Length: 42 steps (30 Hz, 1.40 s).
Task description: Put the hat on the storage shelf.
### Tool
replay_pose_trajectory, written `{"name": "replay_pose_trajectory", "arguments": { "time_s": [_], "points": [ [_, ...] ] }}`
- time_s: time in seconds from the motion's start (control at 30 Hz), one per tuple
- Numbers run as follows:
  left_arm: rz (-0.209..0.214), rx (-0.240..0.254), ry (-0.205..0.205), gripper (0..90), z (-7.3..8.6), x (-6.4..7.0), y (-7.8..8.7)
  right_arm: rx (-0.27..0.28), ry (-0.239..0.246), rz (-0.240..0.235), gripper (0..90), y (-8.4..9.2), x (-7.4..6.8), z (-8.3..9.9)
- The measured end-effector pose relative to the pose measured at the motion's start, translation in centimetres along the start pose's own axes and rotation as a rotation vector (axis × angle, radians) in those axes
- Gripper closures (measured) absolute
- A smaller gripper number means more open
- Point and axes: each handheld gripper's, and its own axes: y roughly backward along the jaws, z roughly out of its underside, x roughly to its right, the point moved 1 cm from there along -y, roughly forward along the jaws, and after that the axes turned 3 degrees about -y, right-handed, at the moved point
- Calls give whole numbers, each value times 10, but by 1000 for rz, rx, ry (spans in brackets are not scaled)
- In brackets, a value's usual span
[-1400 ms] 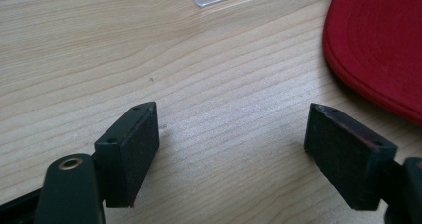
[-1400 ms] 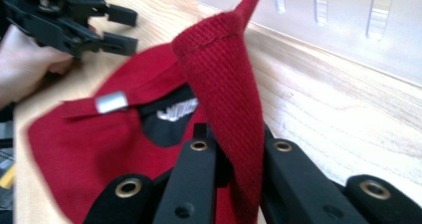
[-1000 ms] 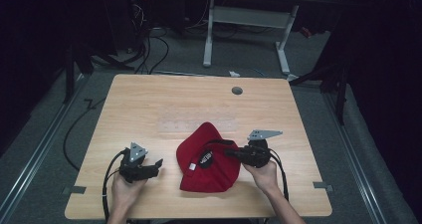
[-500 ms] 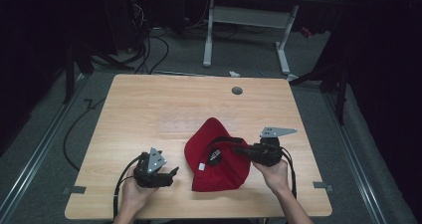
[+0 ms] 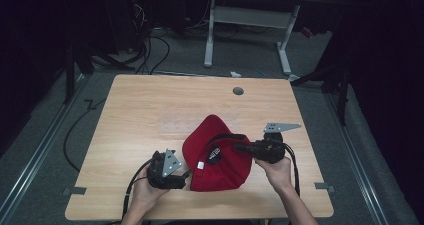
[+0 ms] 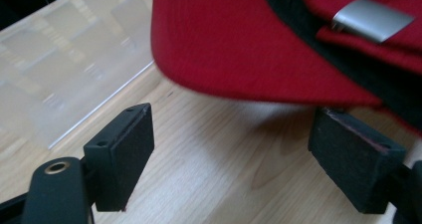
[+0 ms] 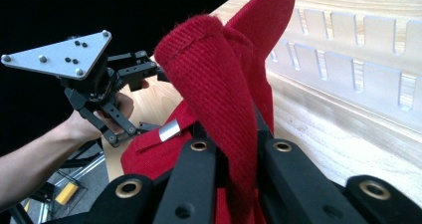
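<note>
We see a red cap [image 5: 215, 155] lying near the front edge of the desk [image 5: 150, 110], between our two hands, its inside turned up so that the black sweatband and a small label show. In the left gripper view its brim [image 6: 239, 45] hangs just above the wood, and a grey metal buckle [image 6: 370, 19] sits on the strap at the back.

Our right claw [image 5: 239, 147] is clamped on the cap: in the right gripper view a fold of red cloth [image 7: 219, 99] is pinched tight between the two black jaws and stands up out of them. That side of the cap is raised off the desk.

Our left claw [image 5: 184, 176] is just beside the cap's near left edge, its jaws wide apart; in its own view the two pads [image 6: 124, 154] stand on either side of bare wood, with the brim just ahead of them and nothing gripped.

Beyond the cap, a small round grommet [image 5: 238, 91] sits in the far part of the desk.
</note>
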Motion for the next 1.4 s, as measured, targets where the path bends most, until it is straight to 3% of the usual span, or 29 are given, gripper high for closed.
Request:
{"name": "replay_pose_trajectory", "arguments": {
  "time_s": [0.3,0.57,0.63,0.7,0.77,0.9,1.0,1.1,1.2,1.4],
  "points": [
    [16,-9,-23,217,1,9,-4,-15,-40,-1,876,-1,4,1],
    [53,23,45,231,-6,10,1,-26,-67,4,875,-1,10,4],
    [55,22,45,233,-6,10,0,-33,-71,7,875,-1,11,4],
    [60,20,40,233,-6,11,0,-37,-76,0,875,-2,11,4],
    [71,20,28,235,-5,13,-1,-41,-94,-39,875,-5,10,4],
    [56,14,16,235,-1,13,-3,-25,-86,-57,875,-6,5,0],
    [57,24,4,236,-1,14,-2,-50,-71,-34,875,-8,4,-2],
    [63,12,10,243,0,15,-3,-59,-83,-34,875,-9,5,-1],
    [64,3,-10,260,2,16,-4,-68,-80,-36,874,-12,3,-1],
    [76,17,-14,295,1,18,-1,-61,-123,-98,874,-13,5,-3]
  ]
}}
